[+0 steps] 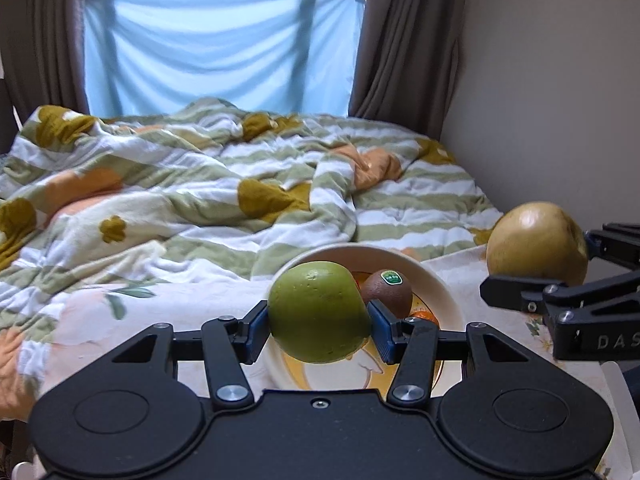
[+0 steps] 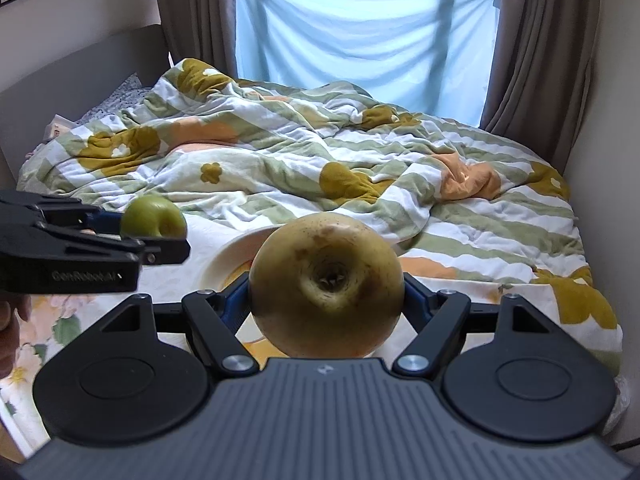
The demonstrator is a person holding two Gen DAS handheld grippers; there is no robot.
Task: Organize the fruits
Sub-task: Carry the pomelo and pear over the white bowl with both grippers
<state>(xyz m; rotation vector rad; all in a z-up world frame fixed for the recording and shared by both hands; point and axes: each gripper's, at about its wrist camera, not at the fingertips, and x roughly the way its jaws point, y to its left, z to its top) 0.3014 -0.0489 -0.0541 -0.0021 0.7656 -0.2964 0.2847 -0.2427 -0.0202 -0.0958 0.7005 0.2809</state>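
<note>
Above the bowl point(image 1: 444, 300), the left gripper point(image 1: 319, 316) clamps a green fruit point(image 1: 318, 312) and the right gripper point(image 2: 326, 286) clamps a yellow-brown fruit point(image 2: 326, 284), so the placing step appears in hand, and the next move calls for lowering each fruit clear of the kiwi point(image 1: 387, 290).

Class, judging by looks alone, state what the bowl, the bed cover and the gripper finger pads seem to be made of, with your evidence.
Bowl: probably glazed ceramic, going by its smooth, cream, faintly glossy rim; it could be melamine.
Bed cover: soft woven or quilted fabric, matte, with deep creases and folds.
Finger pads on the left gripper: likely rubber or ribbed plastic; blue and dull.
</note>
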